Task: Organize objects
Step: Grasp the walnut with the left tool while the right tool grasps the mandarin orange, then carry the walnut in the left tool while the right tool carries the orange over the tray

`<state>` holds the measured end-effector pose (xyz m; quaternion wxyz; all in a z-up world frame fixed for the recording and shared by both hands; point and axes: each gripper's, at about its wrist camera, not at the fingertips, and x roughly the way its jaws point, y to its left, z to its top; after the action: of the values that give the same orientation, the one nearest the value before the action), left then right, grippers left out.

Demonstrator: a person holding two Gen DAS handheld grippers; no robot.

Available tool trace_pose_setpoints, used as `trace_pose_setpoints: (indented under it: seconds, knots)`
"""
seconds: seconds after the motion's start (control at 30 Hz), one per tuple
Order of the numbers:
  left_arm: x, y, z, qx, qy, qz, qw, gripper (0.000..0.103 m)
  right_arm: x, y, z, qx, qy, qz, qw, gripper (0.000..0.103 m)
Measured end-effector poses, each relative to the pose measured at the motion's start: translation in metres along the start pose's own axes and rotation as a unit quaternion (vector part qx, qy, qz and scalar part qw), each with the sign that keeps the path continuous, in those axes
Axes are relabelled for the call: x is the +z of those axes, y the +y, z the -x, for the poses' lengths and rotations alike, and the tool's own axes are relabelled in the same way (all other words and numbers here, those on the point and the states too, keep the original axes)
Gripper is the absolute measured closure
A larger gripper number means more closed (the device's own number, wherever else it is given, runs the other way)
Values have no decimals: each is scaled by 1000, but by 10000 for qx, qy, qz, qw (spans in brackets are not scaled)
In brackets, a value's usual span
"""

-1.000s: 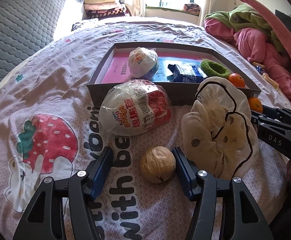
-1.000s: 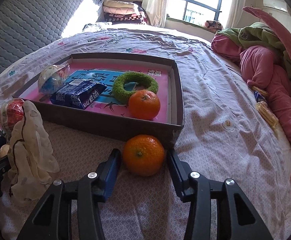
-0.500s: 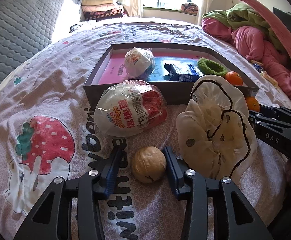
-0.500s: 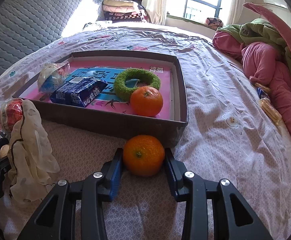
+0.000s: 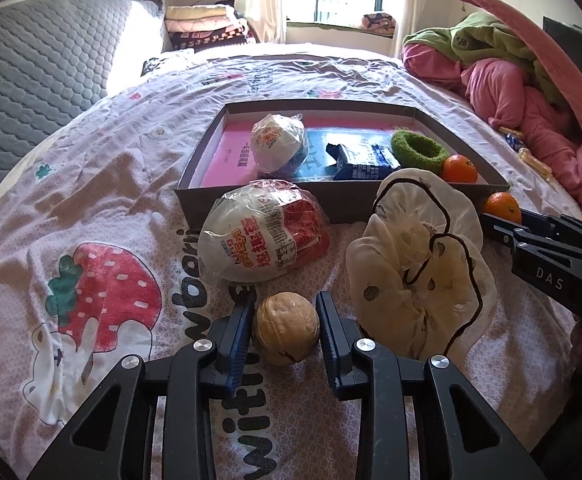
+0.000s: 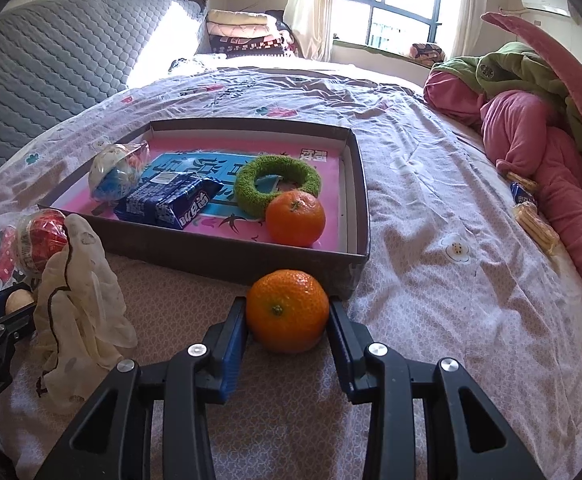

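Fingers (image 5: 240, 330) of the left gripper (image 5: 285, 332) are clamped on the walnut (image 5: 285, 334), the right gripper (image 6: 287, 326) pinches the orange (image 6: 287, 316); both should be lifted straight, clearing the tray (image 6: 219, 250) wall before release.

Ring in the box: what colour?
Green, fuzzy ring; clearest in the right wrist view.

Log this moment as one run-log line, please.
left gripper: shut on walnut | right gripper: shut on tangerine | both on bedsheet, in front of box | not yet lifted
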<state>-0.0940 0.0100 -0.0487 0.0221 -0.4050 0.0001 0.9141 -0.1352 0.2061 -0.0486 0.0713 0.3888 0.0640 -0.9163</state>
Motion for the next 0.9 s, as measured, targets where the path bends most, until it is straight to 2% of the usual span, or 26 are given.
trace_pose_setpoints:
  seconds: [0.9]
  knots:
    - [31,-5,55,144,-638,127,9978,70,12,-1,61,389,-929,-178,9948,64]
